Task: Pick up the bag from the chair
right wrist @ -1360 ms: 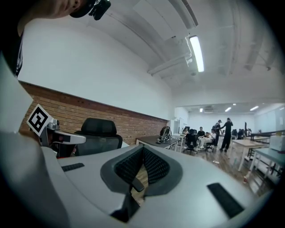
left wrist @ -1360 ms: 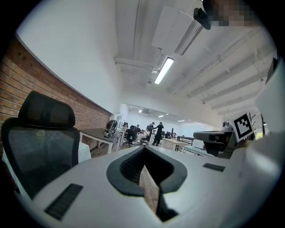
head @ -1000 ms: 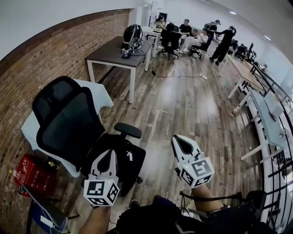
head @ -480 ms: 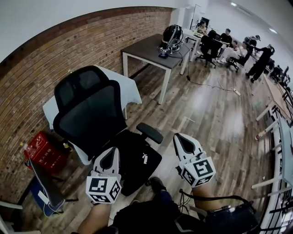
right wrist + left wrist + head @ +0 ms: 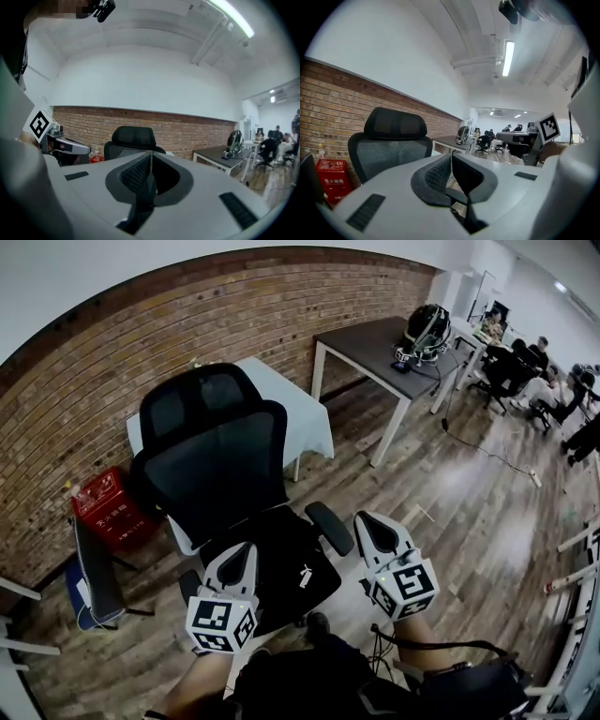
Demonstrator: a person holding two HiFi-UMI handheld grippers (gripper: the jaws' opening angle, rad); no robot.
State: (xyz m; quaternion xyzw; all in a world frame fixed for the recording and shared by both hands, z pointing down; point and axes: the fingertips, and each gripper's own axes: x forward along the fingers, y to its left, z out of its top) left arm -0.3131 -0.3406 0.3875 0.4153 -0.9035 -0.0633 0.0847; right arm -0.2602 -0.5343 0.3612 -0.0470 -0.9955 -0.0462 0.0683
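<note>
My left gripper [image 5: 236, 557] and right gripper [image 5: 371, 527] sit closed, empty; chair [image 5: 217, 460] with bag [image 5: 279, 559] at 11 o'clock, wood floor [image 5: 459, 502], brick wall [image 5: 122, 371].

- The head cam is looking steeply down from above me, taking in the office chair [image 5: 216, 465], the brick wall [image 5: 141, 343] behind it, and my left gripper [image 5: 240, 554] and right gripper [image 5: 366, 523] low in the frame.
- The left gripper's cam is riding right behind its jaws, facing roughly level along them at the chair back, which is sitting close.
- The right gripper's cam is pointing level too, catching the chair a bit farther off.
- All three are sharing the chair, the wall and the dark table [image 5: 375, 338]. Each gripper cam is also catching the other gripper at its edge.
</note>
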